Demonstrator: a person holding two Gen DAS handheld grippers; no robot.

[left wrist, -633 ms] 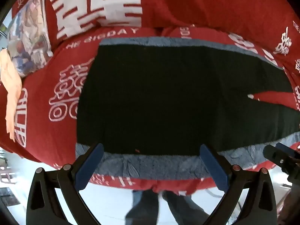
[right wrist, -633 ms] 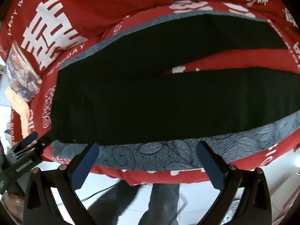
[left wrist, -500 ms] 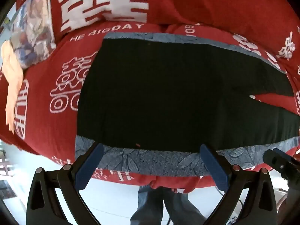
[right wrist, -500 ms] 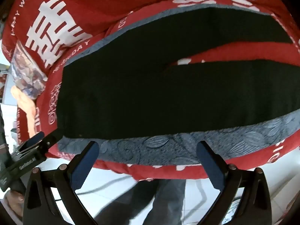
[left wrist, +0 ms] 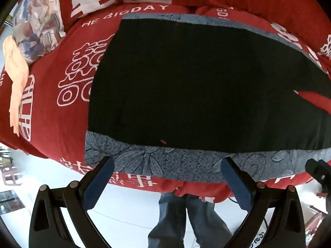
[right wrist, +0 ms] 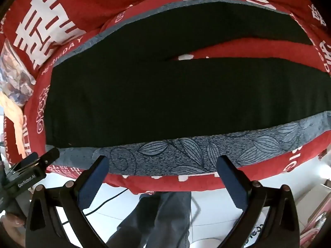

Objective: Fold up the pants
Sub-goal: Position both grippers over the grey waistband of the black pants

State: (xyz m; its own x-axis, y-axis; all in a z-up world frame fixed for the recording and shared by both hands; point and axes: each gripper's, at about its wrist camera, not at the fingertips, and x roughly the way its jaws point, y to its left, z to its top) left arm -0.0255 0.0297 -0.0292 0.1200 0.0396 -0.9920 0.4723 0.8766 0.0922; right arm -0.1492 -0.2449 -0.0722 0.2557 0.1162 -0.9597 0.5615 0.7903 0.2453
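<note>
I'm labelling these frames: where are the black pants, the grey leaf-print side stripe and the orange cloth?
black pants [left wrist: 196,86], left wrist view, middle of the seat panel
grey leaf-print side stripe [right wrist: 186,153], right wrist view, near edge
orange cloth [left wrist: 17,78], left wrist view, middle of the cloth

Red bed cover [left wrist: 53,124] with white lettering, black pants [left wrist: 196,86] flat on it, patterned pillow [left wrist: 37,29] alongside.

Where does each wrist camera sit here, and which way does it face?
Left wrist: on the open left gripper, facing the waist end of the black pants on the red bedspread; person's jeans below.
Right wrist: on the open right gripper, facing the pants' split legs; left gripper at lower left.
Shared: pants, grey leaf-print side stripe, bedspread, patterned pillow.
</note>
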